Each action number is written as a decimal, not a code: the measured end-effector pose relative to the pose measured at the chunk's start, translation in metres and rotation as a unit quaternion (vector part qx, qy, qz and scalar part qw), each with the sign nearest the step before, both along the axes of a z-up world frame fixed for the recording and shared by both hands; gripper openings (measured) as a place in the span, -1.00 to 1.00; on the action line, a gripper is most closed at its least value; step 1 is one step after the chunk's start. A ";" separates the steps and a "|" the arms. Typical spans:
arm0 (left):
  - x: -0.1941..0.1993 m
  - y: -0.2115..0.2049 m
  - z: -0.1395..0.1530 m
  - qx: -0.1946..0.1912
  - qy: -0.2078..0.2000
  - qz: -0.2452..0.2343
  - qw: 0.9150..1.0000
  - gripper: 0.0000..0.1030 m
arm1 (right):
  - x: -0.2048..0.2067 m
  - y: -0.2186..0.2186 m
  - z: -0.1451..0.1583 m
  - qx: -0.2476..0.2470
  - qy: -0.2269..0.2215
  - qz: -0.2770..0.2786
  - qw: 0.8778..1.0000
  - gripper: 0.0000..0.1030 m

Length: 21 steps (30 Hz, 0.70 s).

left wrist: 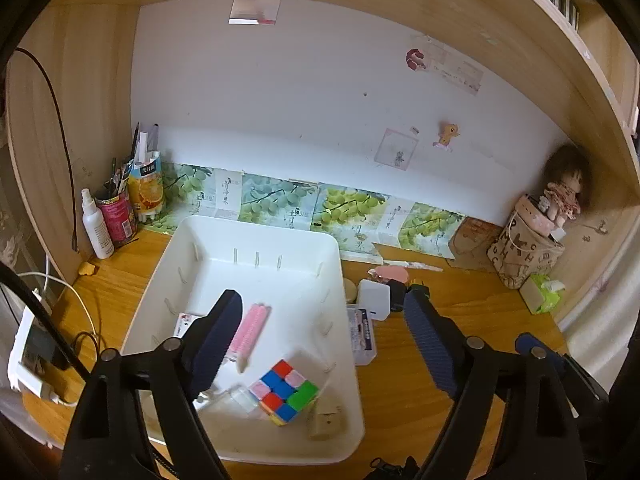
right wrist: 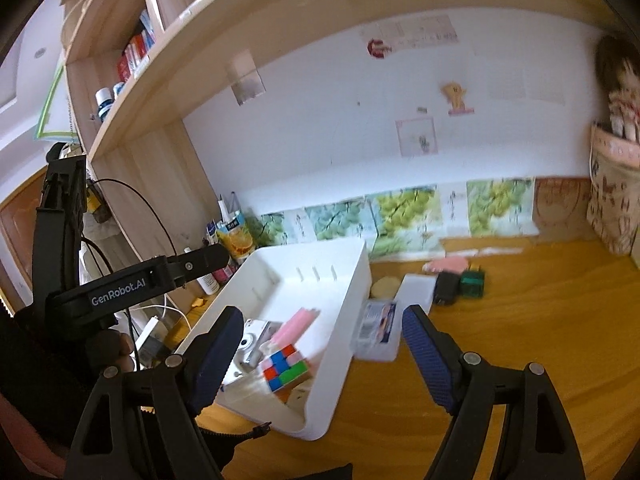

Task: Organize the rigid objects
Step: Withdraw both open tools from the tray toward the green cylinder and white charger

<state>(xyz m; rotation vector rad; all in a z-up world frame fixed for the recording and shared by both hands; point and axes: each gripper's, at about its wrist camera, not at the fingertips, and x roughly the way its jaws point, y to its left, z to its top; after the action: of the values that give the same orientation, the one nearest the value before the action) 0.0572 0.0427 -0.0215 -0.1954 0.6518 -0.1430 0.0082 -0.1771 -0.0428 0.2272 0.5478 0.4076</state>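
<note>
My left claw (left wrist: 322,320) stands spread above the bin (left wrist: 256,236) – nothing between its pads. My right claw (right wrist: 322,334) is likewise spread and empty, over the bin's right wall and the bench (right wrist: 520,320). Inside the bin, nearest me: a cube (left wrist: 284,392), a beige block (left wrist: 326,420) beside it, then a pink comb (left wrist: 252,328). Just outside the right wall lies a clear case (left wrist: 362,334); past it – a white charger (left wrist: 374,298), black plug (right wrist: 446,288), green block (right wrist: 472,282). A pen cup (left wrist: 118,216) and spray bottle (left wrist: 96,226) stand far left.
</note>
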 end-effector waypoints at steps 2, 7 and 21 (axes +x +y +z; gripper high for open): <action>0.000 -0.010 0.002 0.003 -0.001 0.008 1.000 0.67 | 0.002 -0.007 0.003 -0.004 -0.009 0.005 1.000 0.60; 0.001 -0.032 0.005 0.001 -0.008 0.019 1.000 0.67 | 0.005 -0.029 0.009 -0.012 -0.032 0.007 0.999 0.60; 0.026 -0.095 0.006 0.008 0.007 0.024 1.000 0.67 | 0.015 -0.088 0.015 -0.064 -0.100 0.006 0.993 0.65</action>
<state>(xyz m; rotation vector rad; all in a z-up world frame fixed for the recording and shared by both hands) 0.0831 -0.0522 -0.0156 -0.1971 0.6615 -0.0913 0.0229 -0.2648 -0.0275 0.0576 0.3777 0.4007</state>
